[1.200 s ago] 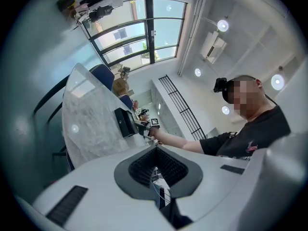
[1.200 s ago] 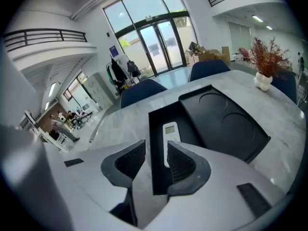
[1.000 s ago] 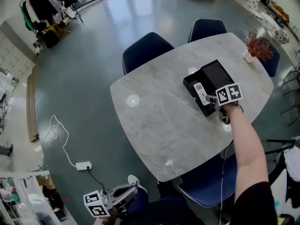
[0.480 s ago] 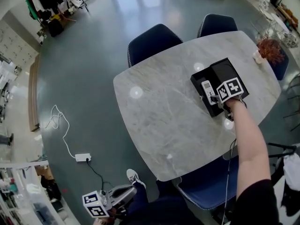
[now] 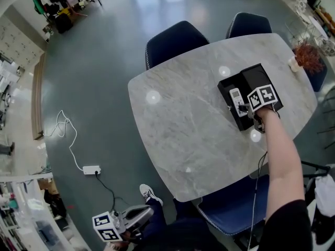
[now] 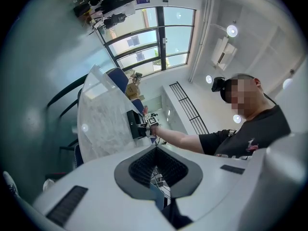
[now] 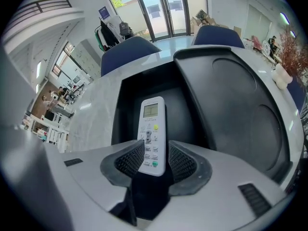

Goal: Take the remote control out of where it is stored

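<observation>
A white remote control (image 7: 151, 129) lies lengthwise in the tray of an open black box (image 7: 127, 102), its screen end pointing away from me. My right gripper (image 7: 153, 160) is shut on the remote's near end, one pad against each long side. In the head view the remote (image 5: 236, 97) shows inside the box (image 5: 257, 77) at the right of the marble table (image 5: 183, 124), with the right gripper (image 5: 245, 110) at its near end. My left gripper (image 5: 137, 217) hangs low beside the table, shut and holding nothing; its own view looks up along its jaws (image 6: 156, 165).
The box's lid (image 7: 236, 105) lies open to the right of the tray. A small vase of reddish dried plants (image 5: 305, 59) stands at the table's far right corner. Blue chairs (image 5: 175, 41) ring the table. A power strip with cable (image 5: 91, 169) lies on the floor.
The right gripper has stayed at the box's near end with the remote between its jaws; the head view has shifted slightly. The left gripper has not moved.
</observation>
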A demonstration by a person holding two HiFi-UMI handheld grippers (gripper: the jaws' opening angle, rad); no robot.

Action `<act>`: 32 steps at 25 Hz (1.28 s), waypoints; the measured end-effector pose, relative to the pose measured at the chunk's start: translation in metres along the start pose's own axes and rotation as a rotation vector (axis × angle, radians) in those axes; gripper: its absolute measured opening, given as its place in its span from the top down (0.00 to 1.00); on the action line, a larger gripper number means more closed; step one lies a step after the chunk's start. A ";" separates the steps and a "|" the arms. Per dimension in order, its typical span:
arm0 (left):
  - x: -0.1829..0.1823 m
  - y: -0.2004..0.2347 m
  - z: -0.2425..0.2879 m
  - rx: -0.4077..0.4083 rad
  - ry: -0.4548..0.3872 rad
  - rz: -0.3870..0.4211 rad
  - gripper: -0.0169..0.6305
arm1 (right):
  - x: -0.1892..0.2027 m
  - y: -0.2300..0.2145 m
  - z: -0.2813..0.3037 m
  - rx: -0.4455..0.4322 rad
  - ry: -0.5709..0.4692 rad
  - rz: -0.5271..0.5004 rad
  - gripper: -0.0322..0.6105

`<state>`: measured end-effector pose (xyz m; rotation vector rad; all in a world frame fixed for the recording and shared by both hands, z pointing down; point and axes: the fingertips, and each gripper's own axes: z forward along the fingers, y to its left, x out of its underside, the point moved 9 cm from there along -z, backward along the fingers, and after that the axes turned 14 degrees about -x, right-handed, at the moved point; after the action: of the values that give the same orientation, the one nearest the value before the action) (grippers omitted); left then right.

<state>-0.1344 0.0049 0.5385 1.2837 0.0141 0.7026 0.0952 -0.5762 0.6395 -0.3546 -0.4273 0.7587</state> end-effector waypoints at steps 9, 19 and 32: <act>-0.002 0.004 0.004 -0.005 0.007 -0.012 0.96 | -0.012 0.012 0.014 -0.043 0.048 -0.018 0.73; 0.004 0.004 0.003 -0.020 -0.001 -0.029 0.96 | -0.018 0.016 0.021 -0.099 0.040 0.000 0.73; 0.009 0.003 0.010 -0.026 0.007 -0.030 0.96 | -0.012 0.005 0.013 -0.194 -0.061 0.074 0.77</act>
<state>-0.1250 0.0006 0.5480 1.2542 0.0293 0.6795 0.0784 -0.5799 0.6453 -0.5325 -0.5493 0.8034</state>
